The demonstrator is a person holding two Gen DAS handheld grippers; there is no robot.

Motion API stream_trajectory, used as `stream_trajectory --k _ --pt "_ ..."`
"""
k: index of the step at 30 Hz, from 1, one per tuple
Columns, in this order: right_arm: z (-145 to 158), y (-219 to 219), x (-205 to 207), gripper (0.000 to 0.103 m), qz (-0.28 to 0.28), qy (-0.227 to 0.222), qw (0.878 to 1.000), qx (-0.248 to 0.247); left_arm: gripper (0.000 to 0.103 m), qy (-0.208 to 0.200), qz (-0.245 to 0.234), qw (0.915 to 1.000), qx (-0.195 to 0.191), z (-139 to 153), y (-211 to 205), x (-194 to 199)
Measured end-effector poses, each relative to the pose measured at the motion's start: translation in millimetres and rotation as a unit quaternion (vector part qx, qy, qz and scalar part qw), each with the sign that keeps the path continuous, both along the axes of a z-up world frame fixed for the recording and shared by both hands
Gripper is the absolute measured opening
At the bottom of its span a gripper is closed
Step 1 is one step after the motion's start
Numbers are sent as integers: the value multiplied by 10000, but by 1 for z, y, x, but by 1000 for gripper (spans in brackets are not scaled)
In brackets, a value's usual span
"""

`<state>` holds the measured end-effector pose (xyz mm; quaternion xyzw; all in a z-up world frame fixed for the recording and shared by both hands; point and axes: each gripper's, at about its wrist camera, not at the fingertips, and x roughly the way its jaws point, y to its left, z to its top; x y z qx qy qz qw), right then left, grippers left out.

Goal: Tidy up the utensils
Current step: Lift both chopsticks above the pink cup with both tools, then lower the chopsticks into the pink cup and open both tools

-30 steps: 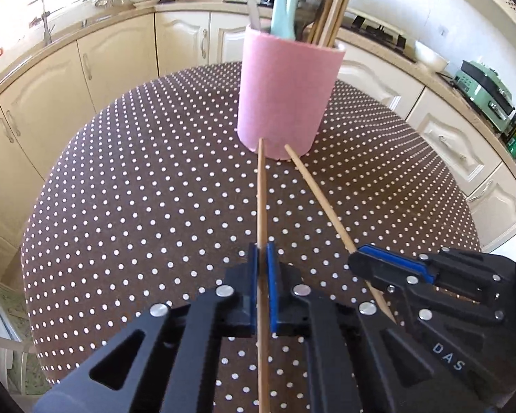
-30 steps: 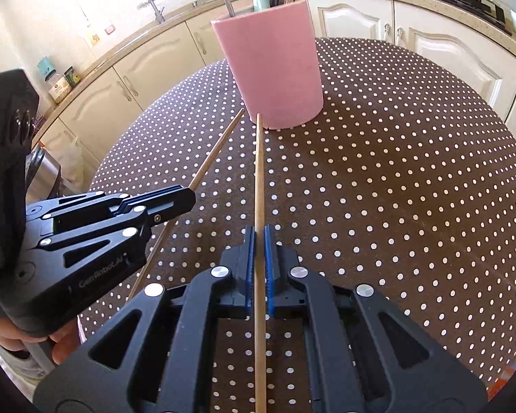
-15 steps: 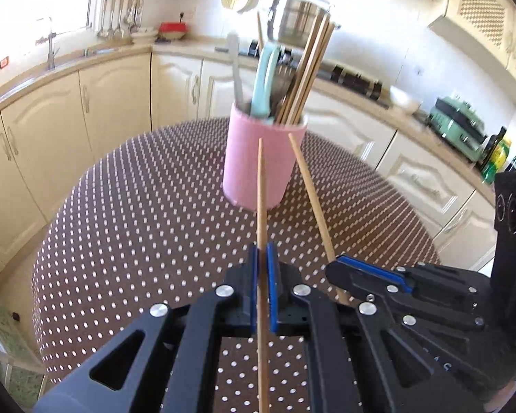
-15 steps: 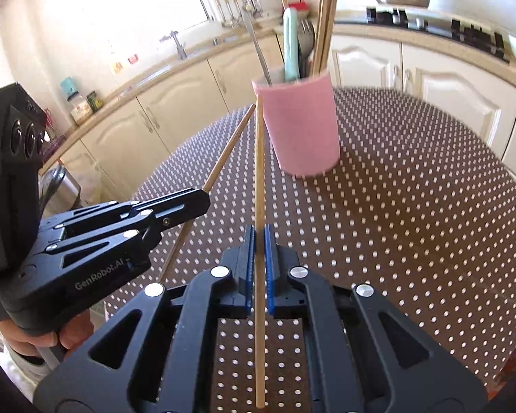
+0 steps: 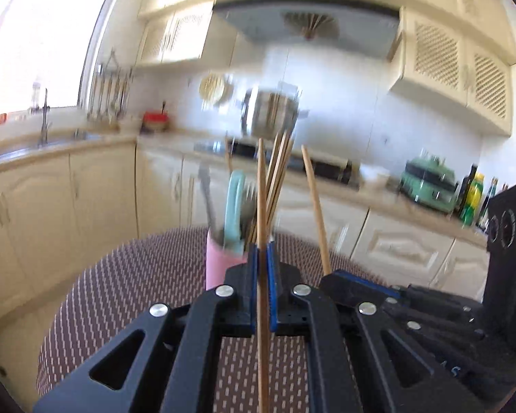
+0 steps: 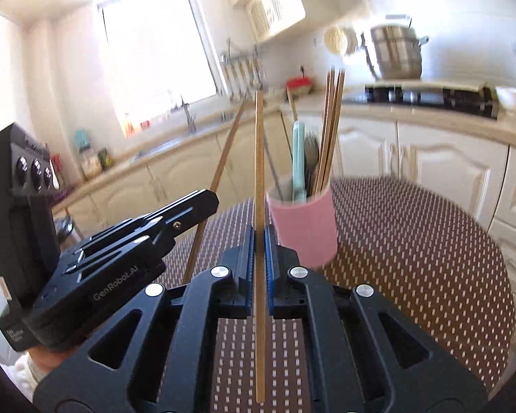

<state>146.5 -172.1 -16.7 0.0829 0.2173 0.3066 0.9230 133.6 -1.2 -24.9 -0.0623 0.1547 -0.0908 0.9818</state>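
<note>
We hold a hand-held gripper in each hand, and each one is pinched tight on one wooden chopstick. The left hand-held gripper [image 5: 263, 258] grips the left stick [image 5: 262, 189] between its blue pads, with the stick pointing up. The right hand-held gripper [image 6: 260, 241] grips the right stick [image 6: 259, 158] the same way, also pointing up. In the left view the right stick leans a little beside ours, and in the right view the left stick leans toward ours near the tips.

Just past the sticks stands a pink cup [image 6: 306, 230] on the dotted worktop [image 6: 412, 247]. In the cup are more chopsticks [image 6: 332, 127], a light green handle [image 6: 297, 158] and some metal things. Both sticks we hold are up in the air, near the cup but not in it. The pictures are blurry.
</note>
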Motion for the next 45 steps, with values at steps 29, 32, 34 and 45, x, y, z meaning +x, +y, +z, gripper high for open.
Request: stream_trajectory --k 29,32,34,45 --pt "32 10 98 6 -413 -1628 9818 882 5 -1718 -274 9826 -658 33 22 109" --pt "29 11 107 6 -455 -1638 9809 941 5 -1722 -188 9810 -873 30 30 120" --pt "27 11 109 6 -492 -1642 9802 986 5 -1785 -134 9794 -931 28 30 123" --pt "19 8 123 6 -635 -1582 9789 1126 6 -1776 133 9813 -731 2 21 143"
